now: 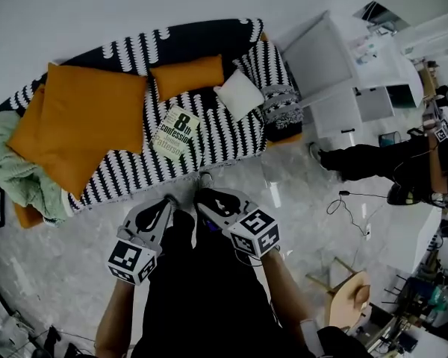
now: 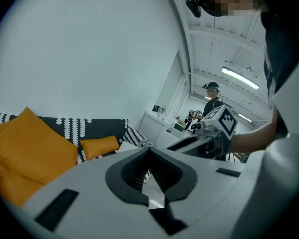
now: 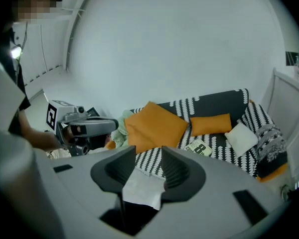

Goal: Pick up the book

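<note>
Nearest, the right gripper (image 3: 148, 156) is held over the pale floor (image 1: 60, 245) with its jaws set partly apart; nothing is gripped between them. Beside it on the left, the left gripper (image 2: 149, 147) is seen with its jaw tips brought together on nothing. Farther off, the book (image 1: 177, 131) is laid flat on the striped sofa (image 1: 231, 136), untouched, between a large orange cushion (image 1: 89, 118) and a white cushion (image 1: 239, 93).

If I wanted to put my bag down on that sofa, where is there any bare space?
The striped seat is bare between the book and the grey throw, in front of the white pillow. The other end is crowded with orange cushions and a green blanket.
</note>
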A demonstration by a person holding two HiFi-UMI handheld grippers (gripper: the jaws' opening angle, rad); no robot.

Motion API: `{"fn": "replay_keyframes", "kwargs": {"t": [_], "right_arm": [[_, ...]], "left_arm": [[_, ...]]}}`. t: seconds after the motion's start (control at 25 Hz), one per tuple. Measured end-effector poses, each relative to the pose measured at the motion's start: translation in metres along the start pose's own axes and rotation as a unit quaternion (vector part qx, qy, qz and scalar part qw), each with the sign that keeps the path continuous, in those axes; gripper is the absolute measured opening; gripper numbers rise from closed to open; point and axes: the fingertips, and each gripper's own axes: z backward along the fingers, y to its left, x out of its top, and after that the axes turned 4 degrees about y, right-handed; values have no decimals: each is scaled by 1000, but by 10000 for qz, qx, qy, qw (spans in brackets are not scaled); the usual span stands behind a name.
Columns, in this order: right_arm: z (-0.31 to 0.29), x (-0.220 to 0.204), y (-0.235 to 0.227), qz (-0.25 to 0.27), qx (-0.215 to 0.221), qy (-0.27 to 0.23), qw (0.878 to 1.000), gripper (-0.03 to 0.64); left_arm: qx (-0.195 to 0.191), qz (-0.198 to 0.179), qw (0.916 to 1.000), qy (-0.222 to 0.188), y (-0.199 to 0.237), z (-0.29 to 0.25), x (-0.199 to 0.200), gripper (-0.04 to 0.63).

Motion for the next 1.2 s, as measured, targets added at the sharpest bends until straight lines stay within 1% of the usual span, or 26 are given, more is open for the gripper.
{"fn": "replay_keyframes", "kwargs": {"t": [0.2,0.4,0.52,0.6,0.68,0.72,0.84,1.0,1.08,1.2], "right_arm": [[-25,0,-29,-145,302,203,9992,187],[-51,16,-64,-176,631,371,9972,211],[-67,25,-95,-289,792,470,9953,213],[-79,30,-120,-481,868,477,9939,213],[-93,33,-147,-702,848,461,9929,213],[-102,33,-162,-779,778,462,9928,213],[-129,27,-198,-849,652,546,9928,213],[-163,21,-227,-1023,889,679,9884,213],[-182,14,-240,-1227,953,770,9848,213],[-210,-12,-260,-1452,938,1086,9789,213]], "left_arm": [[63,43,10000,60,3,-20,5,14],[275,137,9995,76,17,-45,21,14],[436,285,9986,48,29,-67,33,14],[527,435,9976,73,35,-84,40,14],[633,617,9960,134,43,-101,47,14],[677,661,9955,89,47,-110,52,15],[786,780,9938,-55,58,-136,67,15],[864,885,9923,-78,77,-168,78,15],[937,895,9916,-41,88,-179,78,14],[1111,953,9892,106,105,-190,72,14]]}}
